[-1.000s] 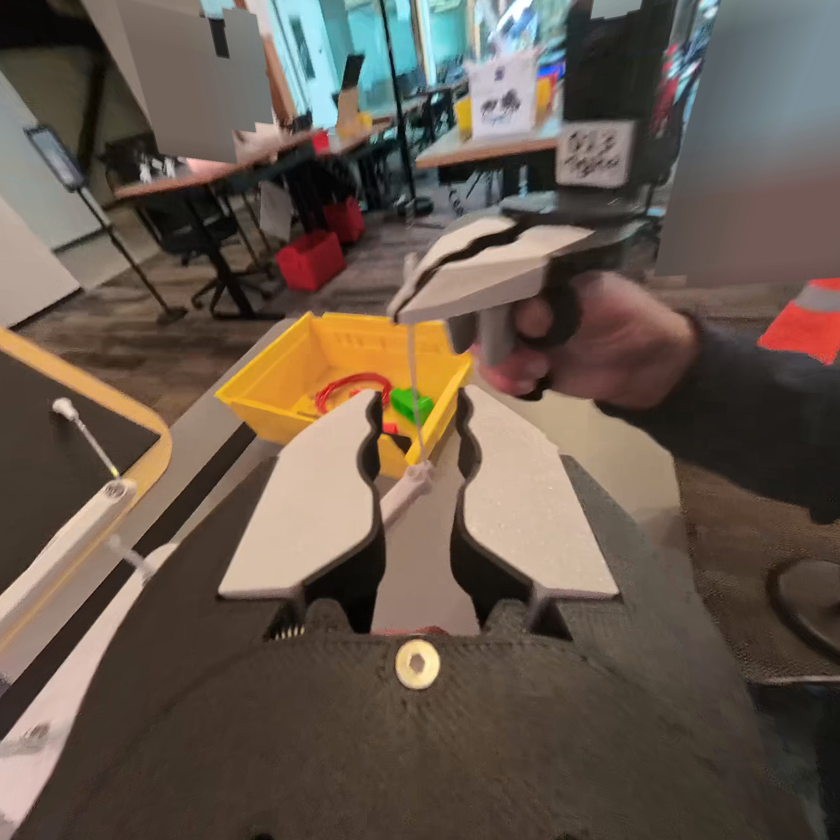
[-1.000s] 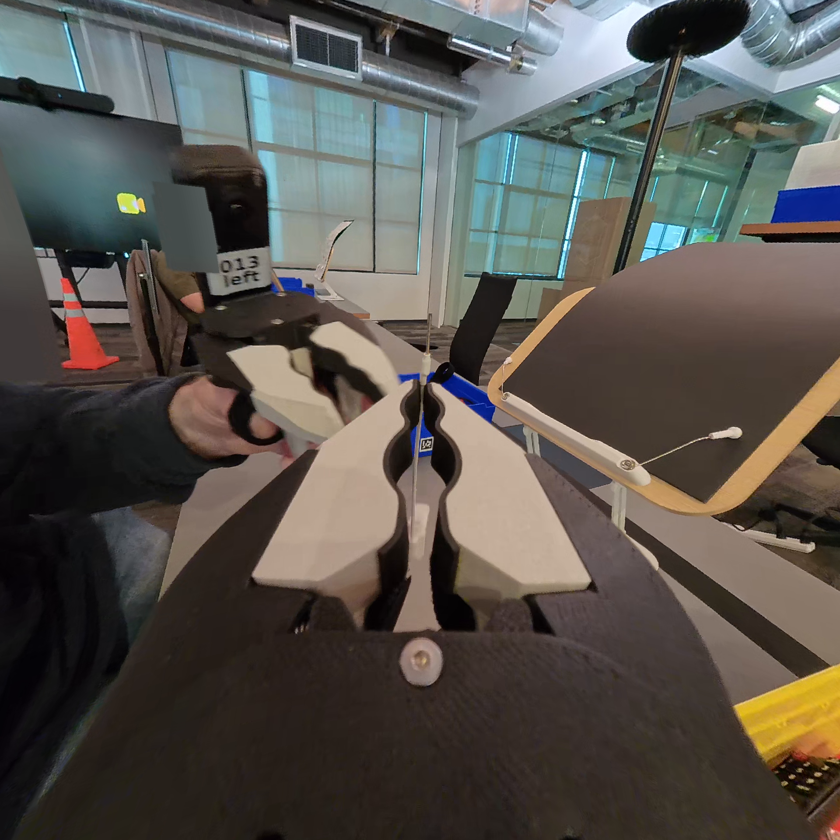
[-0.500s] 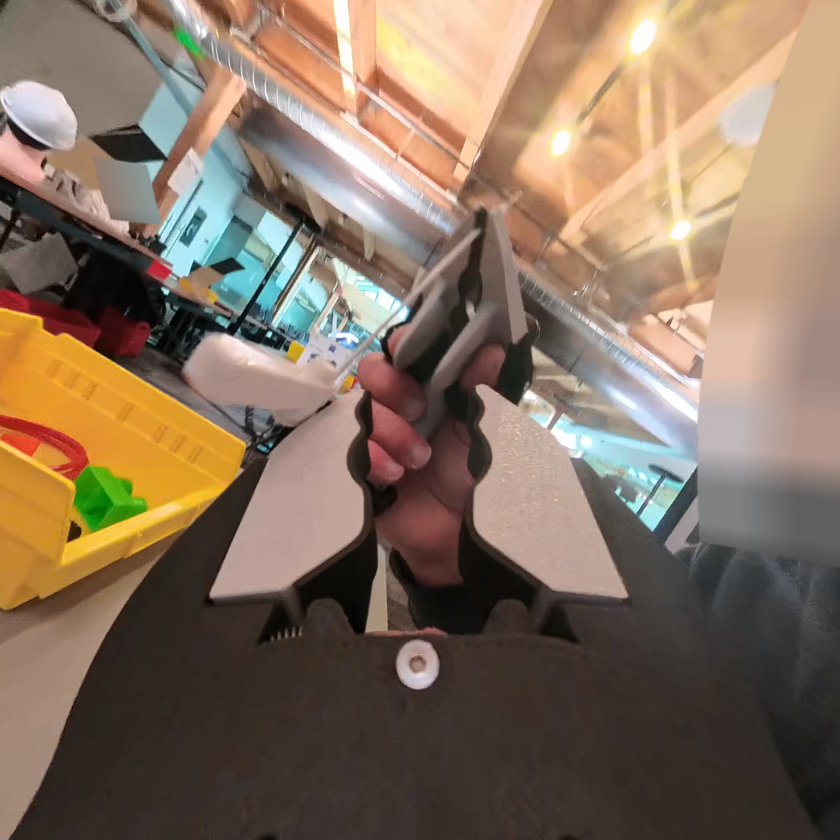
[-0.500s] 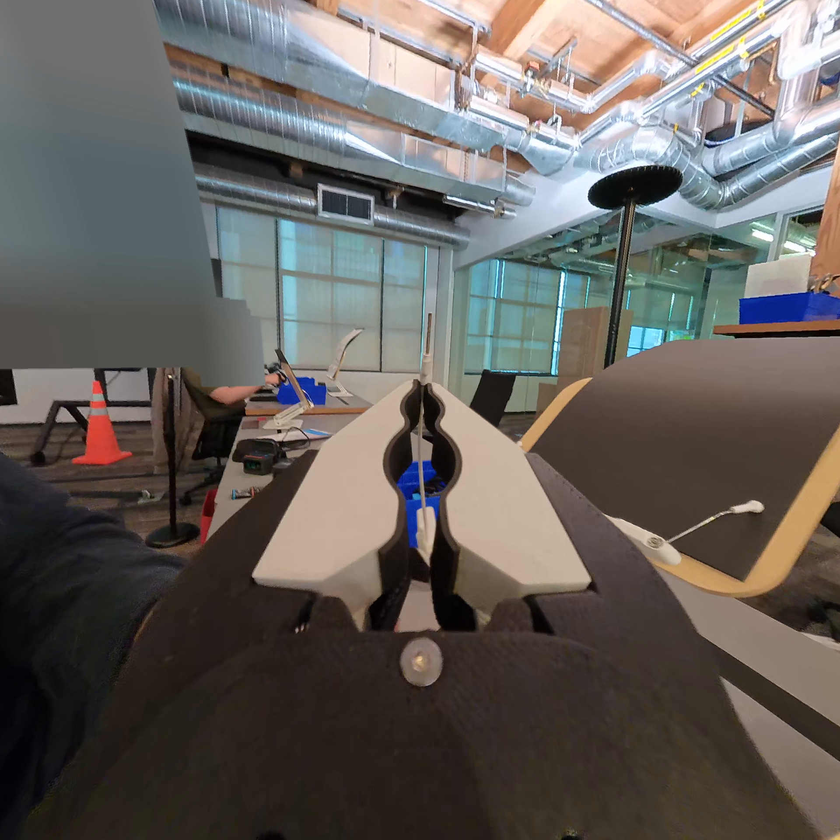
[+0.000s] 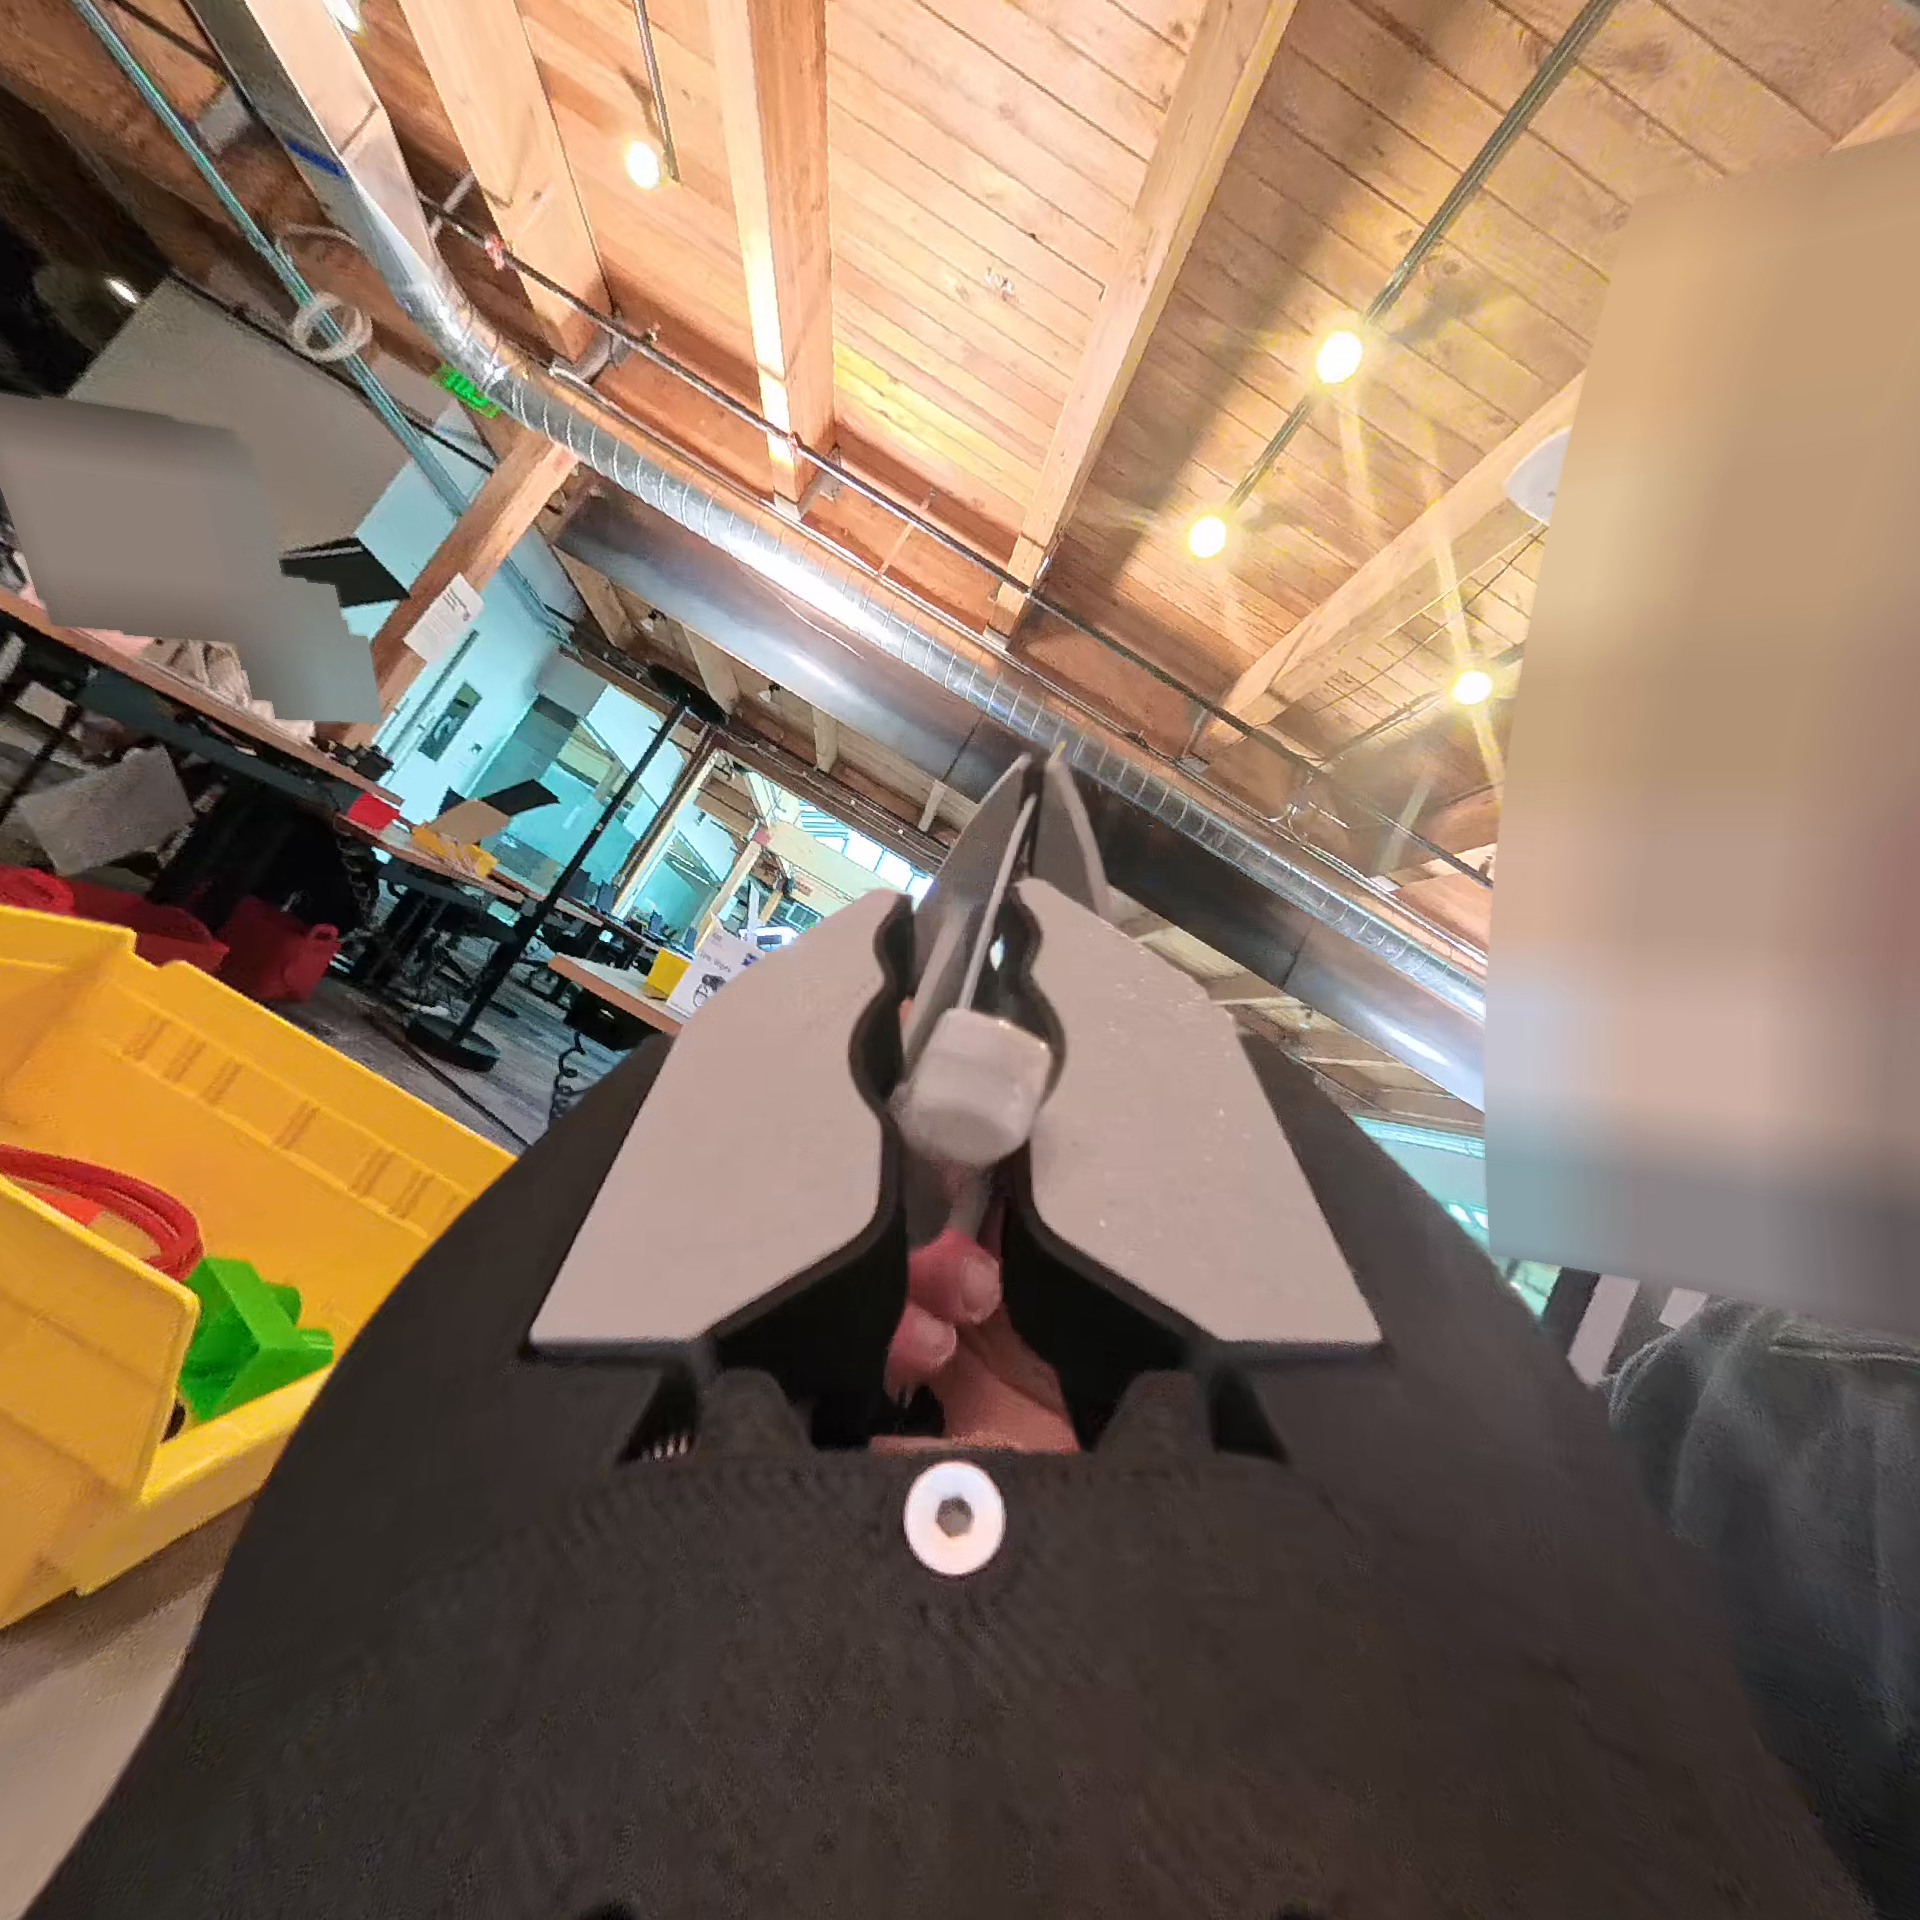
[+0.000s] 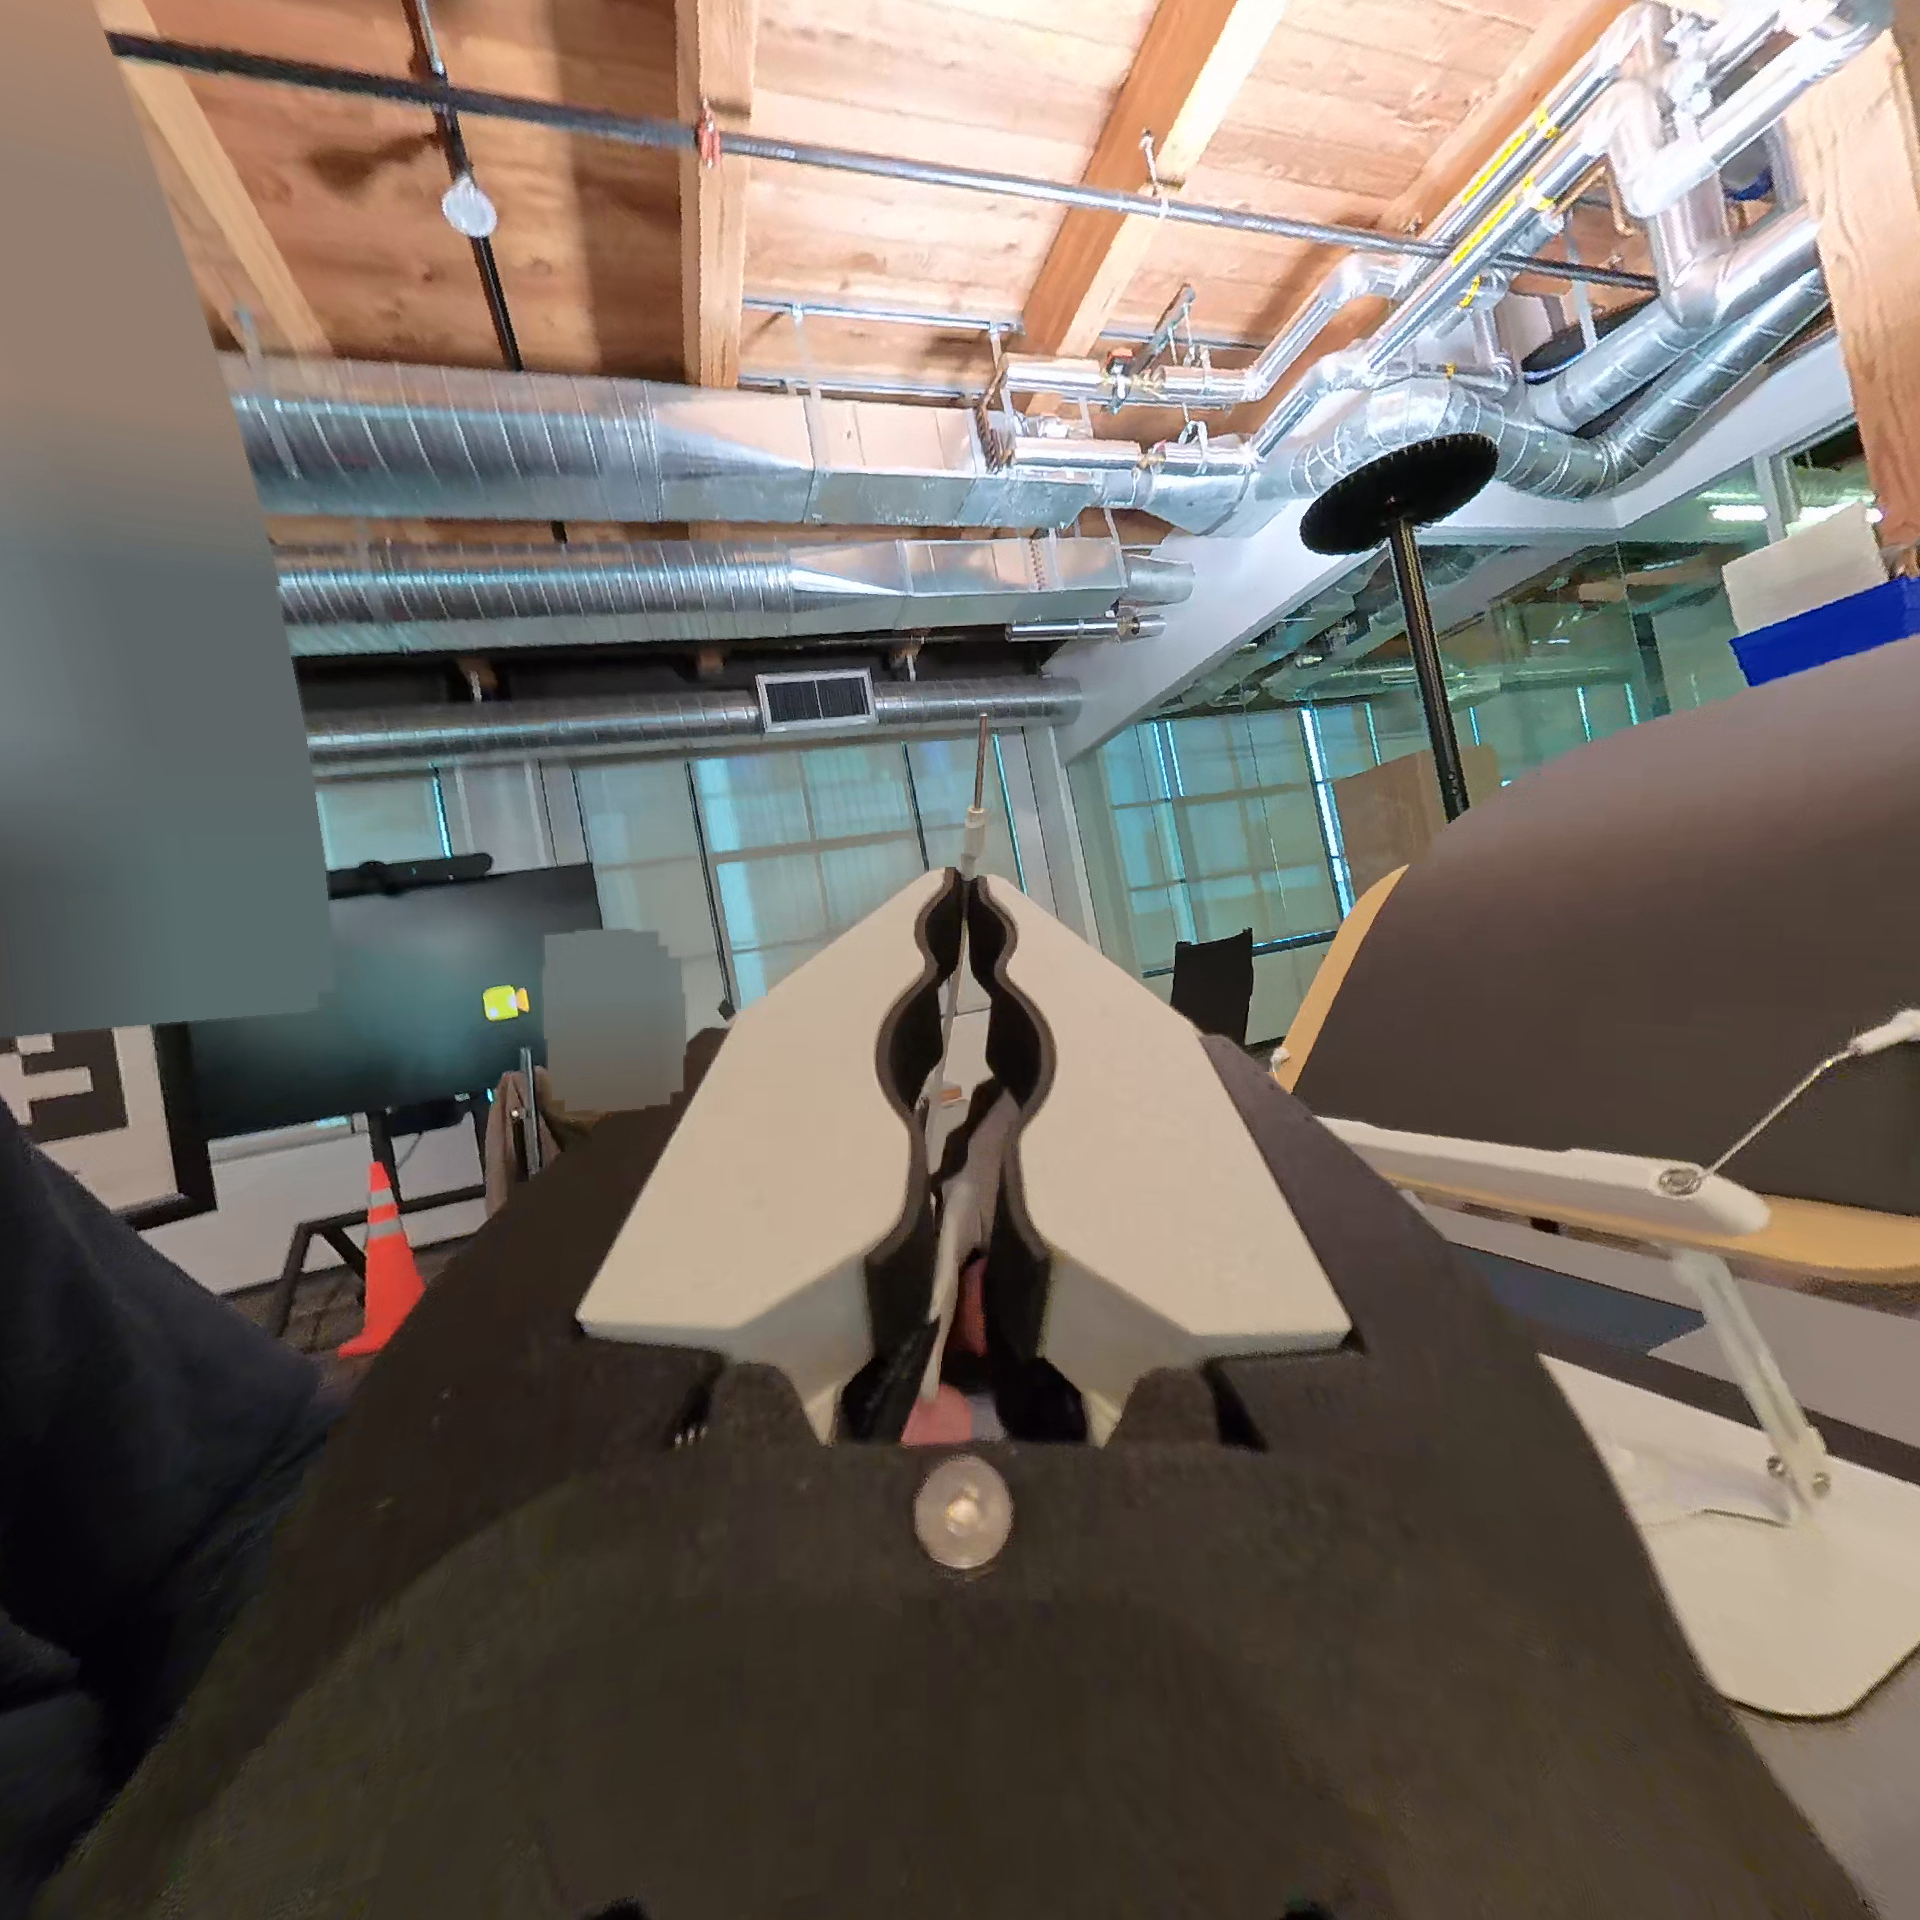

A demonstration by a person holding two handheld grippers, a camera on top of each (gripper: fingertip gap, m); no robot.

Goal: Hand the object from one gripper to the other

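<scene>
The object is a thin white rod [image 6: 951, 1023] with a metal tip and a thick white end piece [image 5: 971, 1091]. My right gripper [image 6: 961, 883] is shut on the rod, which sticks up past its fingertips. It also shows in the left wrist view [image 5: 1023, 821], pointing up just beyond my left fingers. My left gripper [image 5: 961, 920] has narrowed around the thick end piece, which sits in the pocket between its pads and seems to touch both. A hand [image 5: 951, 1309] shows below, through the gap. Both grippers are tilted up toward the ceiling.
A yellow bin [image 5: 260, 1091] at the left holds a green block [image 5: 244, 1340] and a red ring [image 5: 125, 1205]. A tilted black board [image 6: 1662, 935] on a white stand [image 6: 1714, 1558] is at the right. The person's dark sleeve [image 6: 125, 1403] is at the left. About 4 cm separates my left fingertips from my right.
Both grippers tilted upward and came together. The rod's thick end moved in between my left fingers, and the left jaws narrowed around it. The right gripper stayed shut on the rod.
</scene>
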